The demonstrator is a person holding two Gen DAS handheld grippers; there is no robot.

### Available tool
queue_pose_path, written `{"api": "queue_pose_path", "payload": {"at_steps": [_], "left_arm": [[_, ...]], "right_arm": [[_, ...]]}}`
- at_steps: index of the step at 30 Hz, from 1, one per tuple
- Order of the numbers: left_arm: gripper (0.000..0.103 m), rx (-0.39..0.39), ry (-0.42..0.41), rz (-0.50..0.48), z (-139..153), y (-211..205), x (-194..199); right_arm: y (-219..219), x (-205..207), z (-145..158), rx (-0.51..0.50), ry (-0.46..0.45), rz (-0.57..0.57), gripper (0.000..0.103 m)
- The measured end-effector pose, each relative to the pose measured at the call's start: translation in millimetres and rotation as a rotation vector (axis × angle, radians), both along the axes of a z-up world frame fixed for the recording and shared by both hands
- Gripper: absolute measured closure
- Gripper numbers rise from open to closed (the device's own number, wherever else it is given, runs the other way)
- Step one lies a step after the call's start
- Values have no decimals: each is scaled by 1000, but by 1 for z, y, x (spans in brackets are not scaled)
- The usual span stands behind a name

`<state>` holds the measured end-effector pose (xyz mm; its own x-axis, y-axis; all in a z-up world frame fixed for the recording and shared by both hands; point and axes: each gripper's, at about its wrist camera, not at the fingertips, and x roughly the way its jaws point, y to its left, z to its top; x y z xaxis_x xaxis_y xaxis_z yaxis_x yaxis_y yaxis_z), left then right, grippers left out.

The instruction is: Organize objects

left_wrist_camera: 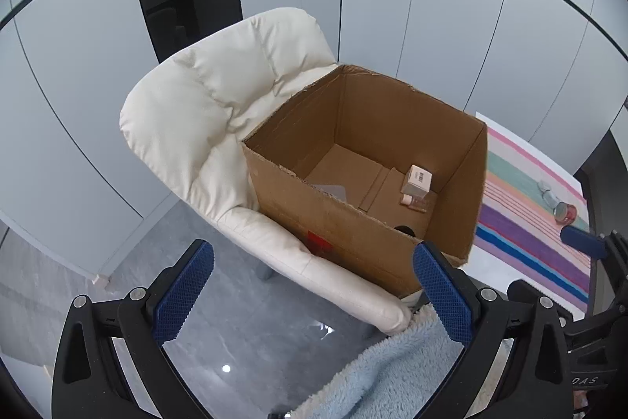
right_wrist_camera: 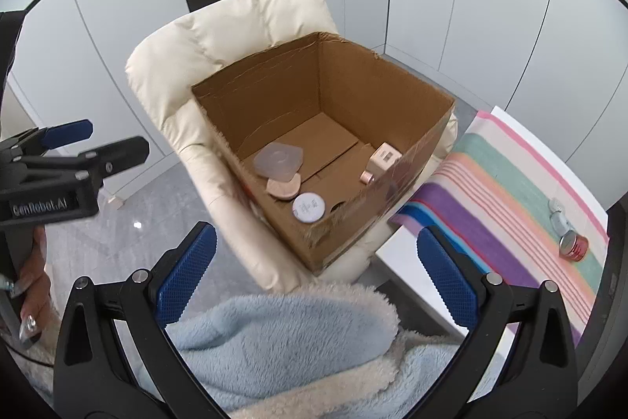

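While the cardboard box sits open on the cream armchair with several small items already inside, a red tin waits well apart on the striped cloth. Both the left gripper and right gripper hang spread wide and empty. I'd swing the right one across, straddle the tin squarely, then close.

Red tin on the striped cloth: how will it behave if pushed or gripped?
The red tin lies on its side, so a nudge will probably roll it along the striped cloth. Its round, shiny-looking wall may slip in the tongs. It looks small, so likely light.
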<state>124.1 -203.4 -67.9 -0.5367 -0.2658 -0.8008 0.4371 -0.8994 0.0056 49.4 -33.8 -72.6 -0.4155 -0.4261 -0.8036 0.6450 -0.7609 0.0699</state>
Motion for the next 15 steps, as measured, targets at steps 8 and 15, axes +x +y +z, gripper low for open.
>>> {"api": "queue_pose_path", "payload": {"at_steps": [8,15], "left_arm": [[1,-13,-28,-14,-5,5,-5],[1,-9,-14,0,-4,4,-4]], "right_arm": [[8,6,6,-11,9,-11,0],[12,9,12,-25,9,-17,0]]}}
